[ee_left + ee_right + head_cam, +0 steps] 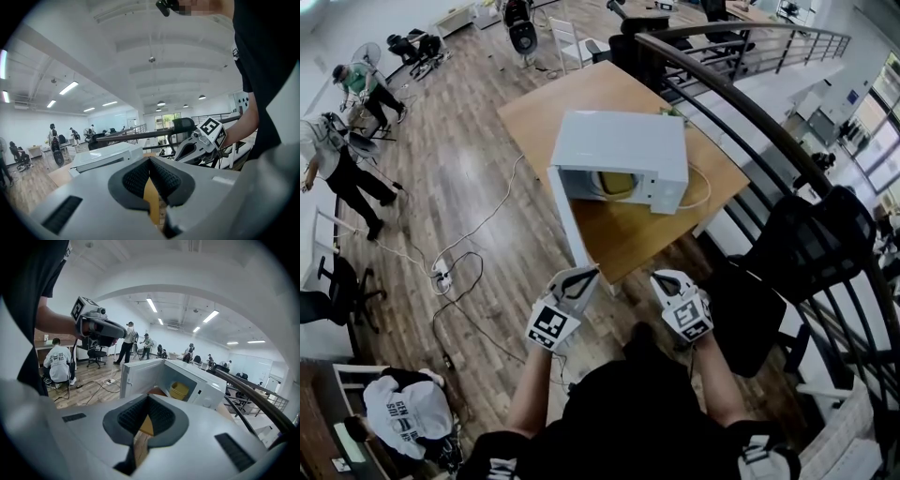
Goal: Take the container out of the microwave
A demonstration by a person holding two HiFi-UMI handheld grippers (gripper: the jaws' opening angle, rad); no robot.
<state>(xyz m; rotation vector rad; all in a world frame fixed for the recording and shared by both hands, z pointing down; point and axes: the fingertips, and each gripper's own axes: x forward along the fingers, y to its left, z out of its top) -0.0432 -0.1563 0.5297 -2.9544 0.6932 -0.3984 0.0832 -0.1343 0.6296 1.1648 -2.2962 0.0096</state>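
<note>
A white microwave [623, 150] stands on a wooden table [534, 112], its door [567, 220] swung open toward me. Inside sits a yellow container [614, 184], shown in the right gripper view as a yellow tub [179, 390] in the cavity behind the open door [140, 376]. My left gripper [587, 275] hovers just off the table's near edge, by the door's lower corner, shut and empty. My right gripper [662, 279] hangs beside it, also shut and empty. Both are well short of the container. The left gripper view shows the microwave's [108, 157] closed side.
A curved black railing [750, 122] runs along the right with a black chair [811, 244] beside it. Cables and a power strip [441, 275] lie on the wood floor at the left. People stand at the far left, and one sits at the lower left [403, 412].
</note>
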